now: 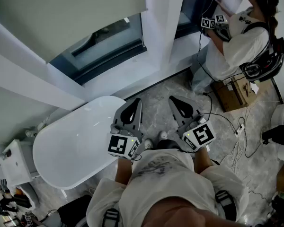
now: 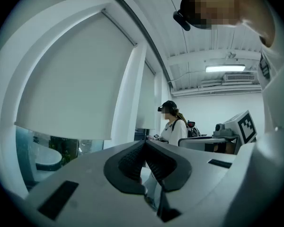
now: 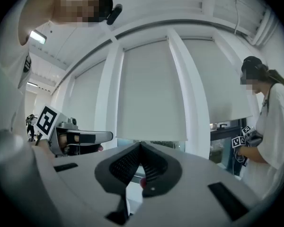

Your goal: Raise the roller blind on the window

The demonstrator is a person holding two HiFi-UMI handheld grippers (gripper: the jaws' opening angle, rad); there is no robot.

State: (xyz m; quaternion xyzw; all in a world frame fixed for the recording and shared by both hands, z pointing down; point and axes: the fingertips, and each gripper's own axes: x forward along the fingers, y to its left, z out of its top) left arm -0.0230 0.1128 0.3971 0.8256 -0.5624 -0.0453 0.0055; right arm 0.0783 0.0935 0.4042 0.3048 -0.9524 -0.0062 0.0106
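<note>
The pale roller blind (image 1: 61, 13) covers the upper part of the window and its bottom edge hangs above a strip of dark glass (image 1: 99, 48). My left gripper (image 1: 134, 103) and right gripper (image 1: 176, 100) are held side by side in front of my chest. Both point toward the window, well short of it. In the left gripper view the blind (image 2: 71, 93) fills the left side, and my left gripper (image 2: 144, 144) has its jaws shut on nothing. In the right gripper view the blind (image 3: 151, 93) hangs straight ahead, and my right gripper (image 3: 140, 146) is also shut and empty.
A white oval tub (image 1: 75, 141) stands on the floor at my left under the window. A white pillar (image 1: 163, 18) divides the window panes. Another person (image 1: 236, 37) stands at the far right by the window with grippers, and cables and boxes (image 1: 234, 96) lie nearby.
</note>
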